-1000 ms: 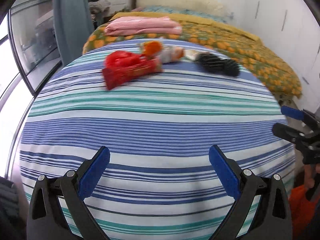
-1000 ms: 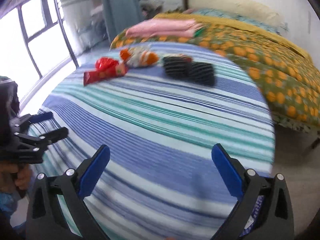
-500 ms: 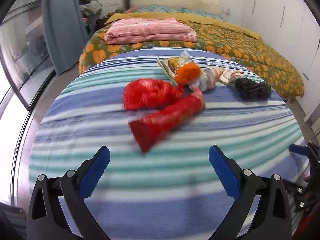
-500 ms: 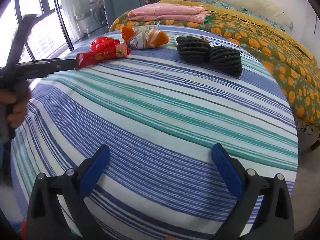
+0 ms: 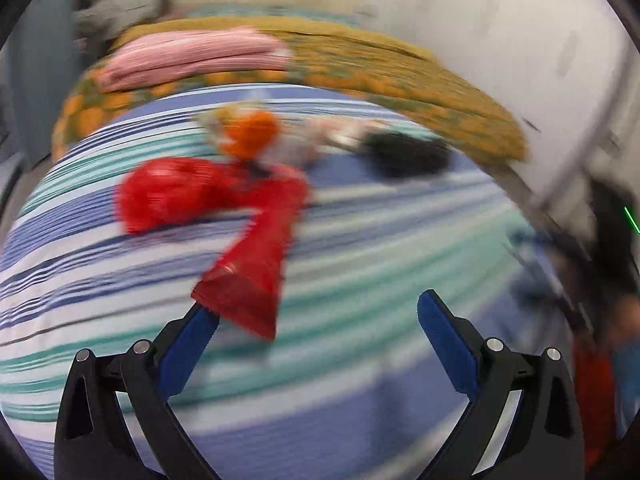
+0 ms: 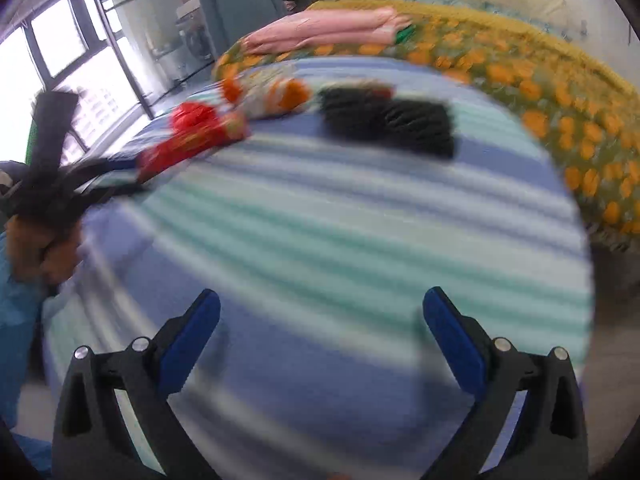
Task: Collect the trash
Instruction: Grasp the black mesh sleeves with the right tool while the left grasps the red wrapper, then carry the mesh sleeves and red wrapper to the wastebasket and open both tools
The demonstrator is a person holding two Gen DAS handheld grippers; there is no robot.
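Trash lies on a blue, white and green striped cloth. A long red wrapper reaches toward my left gripper, which is open; the wrapper's near end sits just by the left fingertip. Behind it lie a crumpled red bag, an orange and white packet and a black ribbed object. My right gripper is open over bare cloth, far from the trash. Both views are motion-blurred.
Beyond the cloth lies a bed with an orange-patterned cover and folded pink bedding. Windows and a grey curtain stand to the left. The cloth's edge drops away at right.
My left gripper has moved forward to the red wrapper, whose end is now at its left fingertip. The right gripper has shifted a little; both stay open.
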